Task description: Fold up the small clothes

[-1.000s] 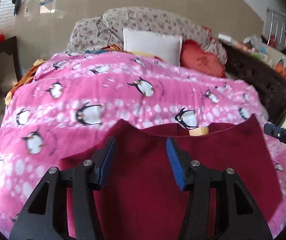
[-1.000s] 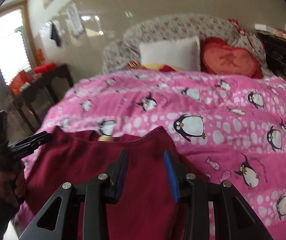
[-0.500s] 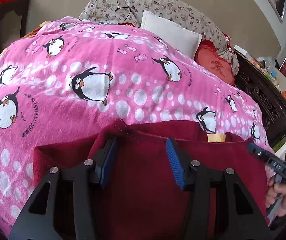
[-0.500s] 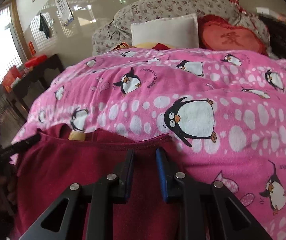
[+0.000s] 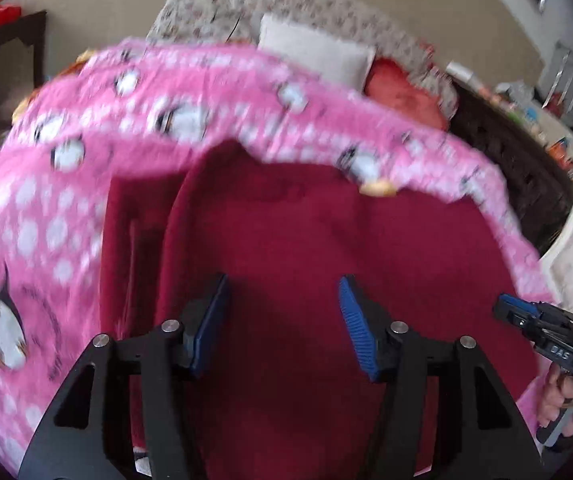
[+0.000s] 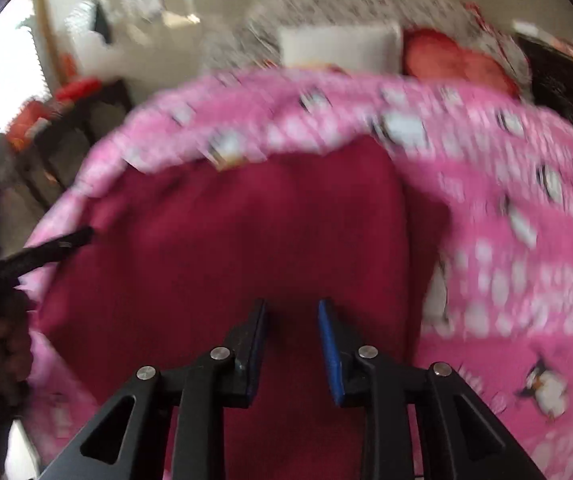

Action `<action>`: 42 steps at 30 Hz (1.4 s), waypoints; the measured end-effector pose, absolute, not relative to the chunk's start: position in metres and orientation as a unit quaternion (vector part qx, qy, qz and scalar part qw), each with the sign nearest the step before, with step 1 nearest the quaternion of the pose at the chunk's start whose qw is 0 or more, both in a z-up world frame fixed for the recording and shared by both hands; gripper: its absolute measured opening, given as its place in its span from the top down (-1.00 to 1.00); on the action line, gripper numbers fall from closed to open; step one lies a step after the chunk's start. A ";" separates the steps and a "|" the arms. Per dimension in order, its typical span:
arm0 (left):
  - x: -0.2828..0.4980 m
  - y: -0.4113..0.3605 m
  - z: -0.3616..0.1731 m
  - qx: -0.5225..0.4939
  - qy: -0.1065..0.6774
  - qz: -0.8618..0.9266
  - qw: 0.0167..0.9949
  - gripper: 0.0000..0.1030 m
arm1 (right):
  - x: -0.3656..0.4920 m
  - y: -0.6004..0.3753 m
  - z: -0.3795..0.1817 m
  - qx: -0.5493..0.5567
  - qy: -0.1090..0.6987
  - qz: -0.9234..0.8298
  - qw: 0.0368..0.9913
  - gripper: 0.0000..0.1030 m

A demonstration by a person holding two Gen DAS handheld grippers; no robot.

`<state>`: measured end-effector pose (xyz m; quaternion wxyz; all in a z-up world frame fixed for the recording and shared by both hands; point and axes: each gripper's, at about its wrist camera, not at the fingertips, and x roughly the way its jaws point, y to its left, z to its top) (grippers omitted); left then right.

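A dark red garment (image 5: 306, 248) lies spread flat on the pink penguin blanket (image 5: 86, 152), with a tan label (image 5: 378, 189) at its far edge. It also shows in the right wrist view (image 6: 246, 240). My left gripper (image 5: 284, 300) is open and hovers above the garment's near left part. My right gripper (image 6: 292, 326) is open with a narrower gap, above the garment's near right part. Neither holds cloth. The right gripper shows at the right edge of the left wrist view (image 5: 542, 328). Both views are motion-blurred.
A white pillow (image 5: 318, 56), a red heart cushion (image 5: 402, 96) and a floral bundle (image 5: 286, 4) lie at the head of the bed. A dark wooden cabinet (image 5: 526, 168) stands to the right. A dark side table (image 6: 74, 128) stands to the left.
Both grippers have pulled back toward the near edge and now look down on the whole garment. The right jaws have opened from the narrower gap half a second ago.
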<state>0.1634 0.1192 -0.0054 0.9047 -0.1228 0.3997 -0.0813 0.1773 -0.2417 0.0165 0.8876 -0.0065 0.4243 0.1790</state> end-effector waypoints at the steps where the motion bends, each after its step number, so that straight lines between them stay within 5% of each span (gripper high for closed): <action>1: 0.164 0.119 -0.011 -0.122 0.395 -0.086 0.906 -0.09 | 0.175 -0.246 0.010 0.007 0.401 0.188 0.897 0.47; 13: 0.075 0.138 0.005 -0.121 0.351 -0.078 0.925 -0.10 | 0.141 -0.217 0.037 -0.036 0.339 0.180 0.923 0.38; 25: 0.078 0.113 -0.022 -0.050 0.372 -0.037 0.926 -0.14 | 0.135 -0.116 0.001 -0.113 0.375 0.232 0.890 0.26; 42: 0.078 0.114 -0.021 -0.060 0.372 -0.060 0.924 -0.36 | 0.133 -0.143 0.021 -0.096 0.349 0.209 0.909 0.12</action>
